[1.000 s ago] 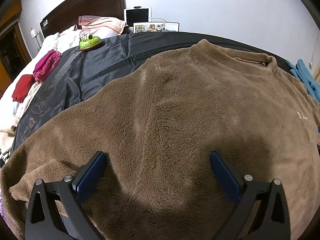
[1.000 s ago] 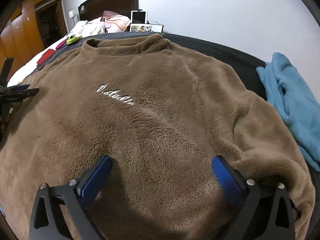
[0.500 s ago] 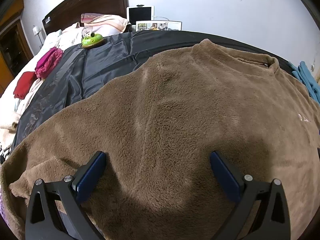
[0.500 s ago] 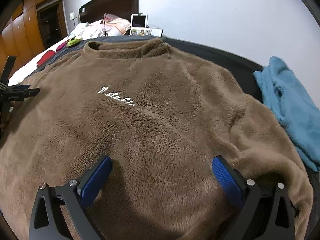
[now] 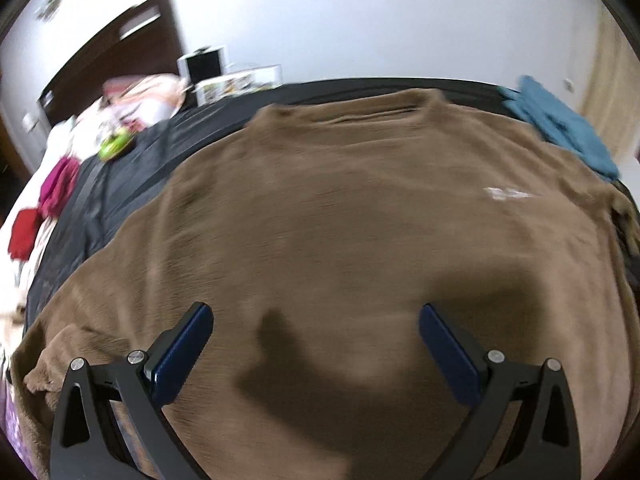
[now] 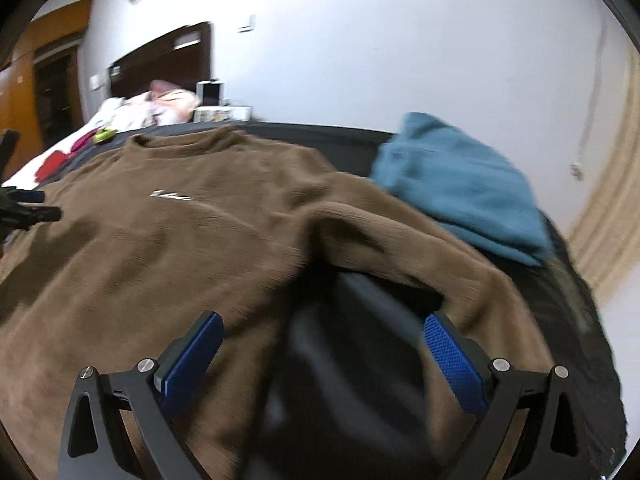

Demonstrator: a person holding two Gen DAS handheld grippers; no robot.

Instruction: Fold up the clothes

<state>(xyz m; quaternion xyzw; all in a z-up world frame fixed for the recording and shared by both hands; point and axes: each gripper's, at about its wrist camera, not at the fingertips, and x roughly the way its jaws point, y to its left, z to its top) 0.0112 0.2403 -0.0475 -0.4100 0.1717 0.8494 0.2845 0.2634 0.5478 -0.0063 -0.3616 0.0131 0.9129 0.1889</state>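
Observation:
A brown fleece sweater (image 5: 340, 216) lies spread face up on a black sheet (image 5: 132, 168), collar away from me, white lettering (image 6: 170, 197) on its chest. My left gripper (image 5: 316, 324) hovers open above the sweater's lower left part, nothing between its blue pads. In the right wrist view the sweater (image 6: 160, 240) fills the left, and its right sleeve (image 6: 400, 240) runs down the right side. My right gripper (image 6: 320, 336) is open over the gap between body and sleeve, where the black sheet (image 6: 360, 360) shows. The left gripper (image 6: 24, 210) shows at the left edge. Both views are blurred.
A blue fleece garment (image 6: 460, 196) lies on the bed right of the sweater. Pink and red clothes (image 5: 44, 204) and a green object (image 5: 114, 146) sit at the far left. Pillows, a dark headboard (image 5: 112, 52) and a white wall stand behind.
Both grippers have swung to the right and pulled back a little. The right one now sits over the gap by the right sleeve instead of the sweater's body. Both stay open.

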